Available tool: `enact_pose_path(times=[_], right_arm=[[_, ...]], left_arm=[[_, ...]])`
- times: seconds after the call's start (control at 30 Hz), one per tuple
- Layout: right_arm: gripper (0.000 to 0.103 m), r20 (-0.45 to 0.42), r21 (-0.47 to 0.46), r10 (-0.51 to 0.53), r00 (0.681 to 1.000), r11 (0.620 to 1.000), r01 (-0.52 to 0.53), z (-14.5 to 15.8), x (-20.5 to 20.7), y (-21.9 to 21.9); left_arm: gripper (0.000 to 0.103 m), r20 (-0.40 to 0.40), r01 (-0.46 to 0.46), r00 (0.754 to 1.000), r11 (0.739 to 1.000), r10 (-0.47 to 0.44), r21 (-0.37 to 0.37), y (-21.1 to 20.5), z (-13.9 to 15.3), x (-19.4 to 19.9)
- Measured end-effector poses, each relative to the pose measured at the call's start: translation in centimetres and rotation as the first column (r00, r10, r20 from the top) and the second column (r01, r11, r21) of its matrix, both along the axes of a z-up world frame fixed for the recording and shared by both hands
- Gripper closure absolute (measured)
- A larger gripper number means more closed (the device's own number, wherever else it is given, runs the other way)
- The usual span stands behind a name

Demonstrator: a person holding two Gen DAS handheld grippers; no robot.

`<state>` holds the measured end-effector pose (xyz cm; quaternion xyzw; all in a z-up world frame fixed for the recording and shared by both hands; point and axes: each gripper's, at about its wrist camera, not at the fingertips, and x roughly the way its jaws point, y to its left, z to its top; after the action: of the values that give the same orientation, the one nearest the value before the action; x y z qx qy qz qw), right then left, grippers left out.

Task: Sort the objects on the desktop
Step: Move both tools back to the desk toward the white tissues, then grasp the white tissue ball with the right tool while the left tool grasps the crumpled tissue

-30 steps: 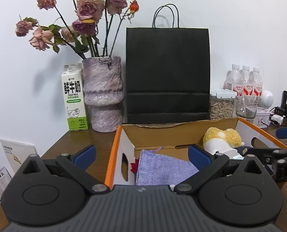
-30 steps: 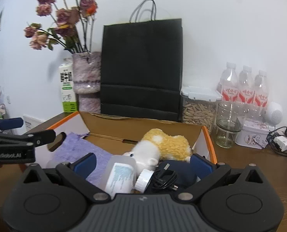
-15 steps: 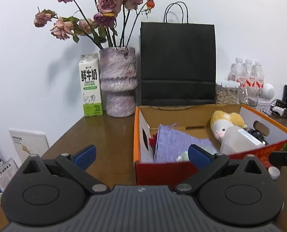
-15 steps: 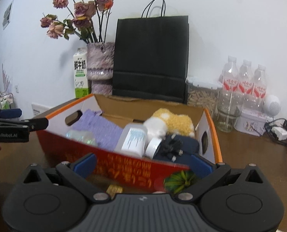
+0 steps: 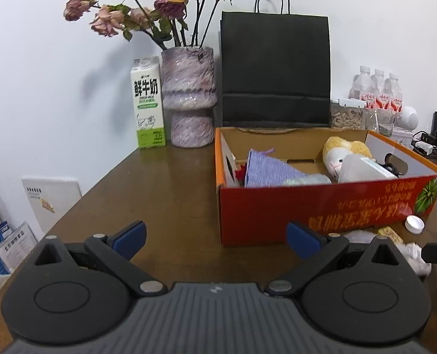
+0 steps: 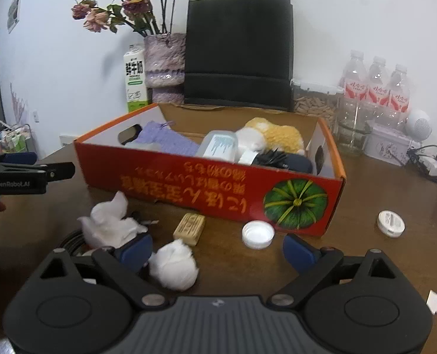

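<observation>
A red cardboard box with an orange rim stands mid-table and holds a purple cloth, a yellow-white plush toy, a clear plastic container and a dark cable. In front of it lie a crumpled tissue, a tissue ball, a tan bar and a white cap. My right gripper hovers low over these; its jaws are closing, the tissue ball beside the left finger, nothing pressed. To the box's left my left gripper stands open, nothing between its fingers.
Along the back wall stand a milk carton, a vase of dried roses, a black paper bag, a grain jar and water bottles. A round white lid lies right of the box. Cables sit at the far right.
Both grippers have drawn back from over the box and sunk toward the table's front. The box's red front wall and the loose things before it have come into view. The right jaws have narrowed slightly.
</observation>
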<state>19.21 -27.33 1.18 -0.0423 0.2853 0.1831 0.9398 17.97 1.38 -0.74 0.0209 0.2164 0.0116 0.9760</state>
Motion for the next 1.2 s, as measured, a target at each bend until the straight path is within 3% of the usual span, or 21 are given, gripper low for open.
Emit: enact_pose_path(times=[0.07, 0.23, 0.37, 0.43, 0.47, 0.5, 1.2], right_arm=[[0.02, -0.001, 0.006, 0.022, 1.0, 1.0, -0.022, 0.0, -0.4, 0.2], [0.022, -0.008, -0.012, 0.058, 0.998, 0.998, -0.058, -0.2, -0.7, 1.0], [0.04, -0.046, -0.011, 0.09, 0.995, 0.996, -0.09, -0.9, -0.4, 1.6], [0.057, -0.05, 0.01, 0.1, 0.994, 0.995, -0.1, -0.7, -0.4, 1.4], [0.074, -0.05, 0.013, 0.097, 0.994, 0.995, -0.096, -0.7, -0.5, 1.3], [0.081, -0.058, 0.02, 0.097, 0.994, 0.995, -0.096, -0.8, -0.4, 1.2], [0.081, 0.003, 0.081, 0.027, 1.0, 0.996, -0.028, 0.4, -0.7, -2.1]], left_arm=[[0.0, 0.004, 0.007, 1.0, 1.0, -0.007, -0.004, -0.1, 0.0, -0.6], [0.0, 0.002, 0.036, 0.999, 0.999, -0.036, 0.005, -1.1, -0.1, -1.3], [0.0, -0.008, 0.05, 0.999, 0.999, -0.05, 0.001, -2.0, -0.1, -1.7], [0.0, -0.004, 0.059, 0.998, 0.998, -0.059, -0.003, -2.5, 0.1, -2.2], [0.0, -0.004, 0.062, 0.998, 0.998, -0.062, -0.005, -2.7, 0.3, -2.3], [0.0, -0.005, 0.067, 0.998, 0.998, -0.067, -0.009, -3.0, 0.4, -2.5], [0.0, -0.082, 0.154, 0.985, 0.987, -0.151, 0.035, -10.4, 0.2, -2.7]])
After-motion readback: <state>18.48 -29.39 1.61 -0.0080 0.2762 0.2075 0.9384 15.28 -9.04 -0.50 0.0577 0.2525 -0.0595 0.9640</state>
